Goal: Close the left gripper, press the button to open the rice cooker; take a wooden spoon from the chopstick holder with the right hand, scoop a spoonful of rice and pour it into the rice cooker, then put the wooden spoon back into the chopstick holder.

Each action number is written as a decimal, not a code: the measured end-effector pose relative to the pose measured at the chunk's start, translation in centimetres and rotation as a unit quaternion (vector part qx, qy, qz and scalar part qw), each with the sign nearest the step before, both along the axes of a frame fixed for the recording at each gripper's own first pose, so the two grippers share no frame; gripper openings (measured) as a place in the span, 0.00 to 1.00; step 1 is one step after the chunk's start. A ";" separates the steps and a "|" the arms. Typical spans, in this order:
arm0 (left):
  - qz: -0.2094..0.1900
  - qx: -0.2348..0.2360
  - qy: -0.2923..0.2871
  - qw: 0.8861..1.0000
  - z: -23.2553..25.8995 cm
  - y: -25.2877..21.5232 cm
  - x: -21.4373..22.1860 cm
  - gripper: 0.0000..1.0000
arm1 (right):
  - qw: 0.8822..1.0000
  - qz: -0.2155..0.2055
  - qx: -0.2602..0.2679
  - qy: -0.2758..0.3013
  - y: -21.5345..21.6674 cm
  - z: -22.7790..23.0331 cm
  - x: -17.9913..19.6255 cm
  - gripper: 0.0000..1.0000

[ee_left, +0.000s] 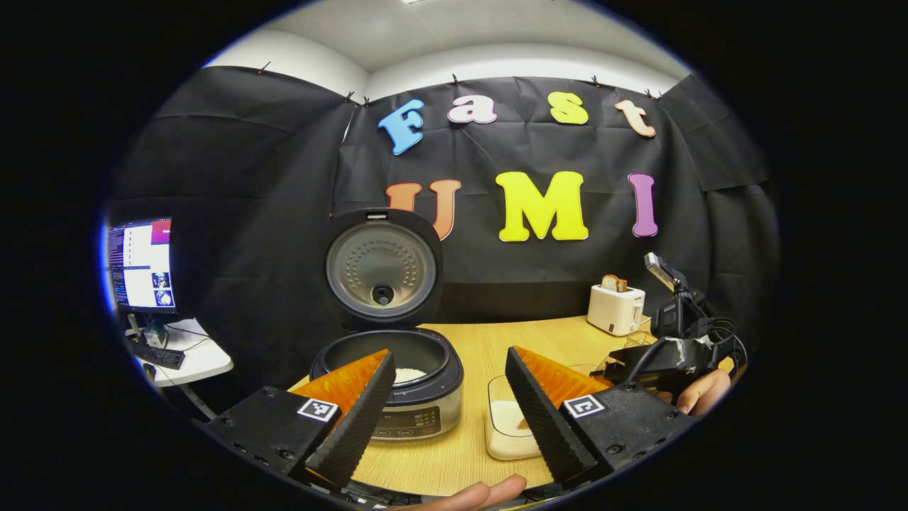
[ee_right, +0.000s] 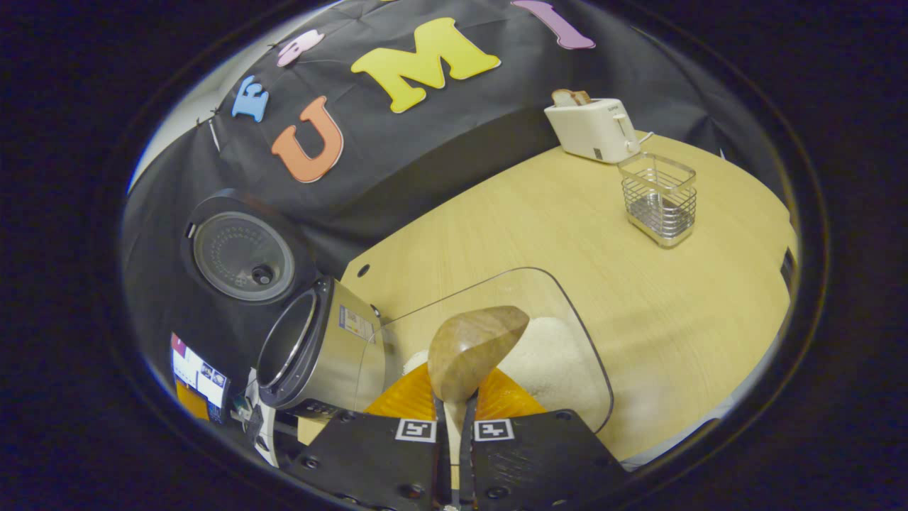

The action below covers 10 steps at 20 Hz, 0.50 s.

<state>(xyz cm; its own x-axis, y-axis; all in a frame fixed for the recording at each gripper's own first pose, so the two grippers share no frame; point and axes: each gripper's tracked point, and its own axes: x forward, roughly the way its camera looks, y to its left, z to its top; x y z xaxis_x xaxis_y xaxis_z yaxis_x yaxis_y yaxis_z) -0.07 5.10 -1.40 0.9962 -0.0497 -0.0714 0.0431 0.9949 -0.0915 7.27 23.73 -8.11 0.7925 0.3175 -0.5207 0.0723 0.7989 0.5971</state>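
The rice cooker (ee_left: 397,397) stands open with its lid (ee_left: 381,271) upright and a little white rice (ee_left: 410,374) in the pot. My left gripper (ee_left: 450,355) is open, held back from the cooker with nothing between its fingers. My right gripper (ee_right: 455,408) is shut on the wooden spoon (ee_right: 475,348) by its handle. The spoon's bowl hangs over the clear rice container (ee_right: 567,312), and I see no rice on its visible face. The wire chopstick holder (ee_right: 660,202) stands far right. In the left gripper view, the right gripper (ee_left: 667,358) hovers above the container (ee_left: 507,426).
A white toaster (ee_left: 616,309) with bread in it stands at the back right of the wooden table (ee_right: 539,220), just behind the chopstick holder. A monitor (ee_left: 142,264) and keyboard sit on a side desk to the left. A hand (ee_left: 482,493) shows at the bottom edge.
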 end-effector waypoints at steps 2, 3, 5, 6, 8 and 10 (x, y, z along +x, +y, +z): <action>0.002 -0.004 0.003 1.000 -0.3 0.3 0.1 0.99 | 0.999 0.010 0.029 0.015 0.7 -0.3 0.1 0.05; 0.003 -0.007 0.005 1.000 -0.4 0.5 0.2 0.99 | 0.998 0.014 0.050 0.025 0.9 -0.5 0.2 0.05; 0.007 -0.011 0.010 1.000 -0.7 0.7 0.4 0.99 | 0.994 0.020 0.095 0.048 0.8 -1.1 0.5 0.05; 0.008 -0.012 0.013 1.000 -0.9 0.8 0.5 0.99 | 0.990 0.020 0.124 0.060 1.0 -1.5 0.3 0.05; 0.007 -0.012 0.017 1.000 -1.1 0.6 0.7 0.99 | 0.980 0.035 0.183 0.072 1.7 -1.1 0.4 0.05; 0.007 -0.006 0.019 1.000 -1.2 0.4 0.7 1.00 | 0.973 0.040 0.216 0.078 2.1 -1.0 0.6 0.05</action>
<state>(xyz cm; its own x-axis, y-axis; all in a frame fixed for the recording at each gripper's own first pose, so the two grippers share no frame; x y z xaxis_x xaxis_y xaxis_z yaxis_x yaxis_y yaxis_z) 0.64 5.54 -2.58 0.9934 -0.0378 -0.1087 0.0262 0.9941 -0.1056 7.85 25.86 -9.11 0.6783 0.5905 -0.4374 0.1365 0.4836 0.8646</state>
